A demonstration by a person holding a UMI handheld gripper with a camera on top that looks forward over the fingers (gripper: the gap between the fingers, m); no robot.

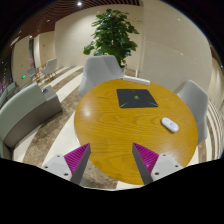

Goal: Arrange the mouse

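Observation:
A white mouse (170, 124) lies on the round wooden table (110, 130), to the right of a dark mouse pad (135, 98) that sits near the table's far side. My gripper (112, 158) hangs over the table's near edge, well short of both. Its two fingers, with magenta pads (75, 156), stand wide apart with nothing between them. The mouse is ahead and to the right of the right finger.
Grey chairs stand around the table: one at the far left (100, 70), one at the right (195, 98). A potted plant (112, 35) stands behind the table. A grey sofa (28, 105) runs along the left. Tiled floor shows below the table's near edge.

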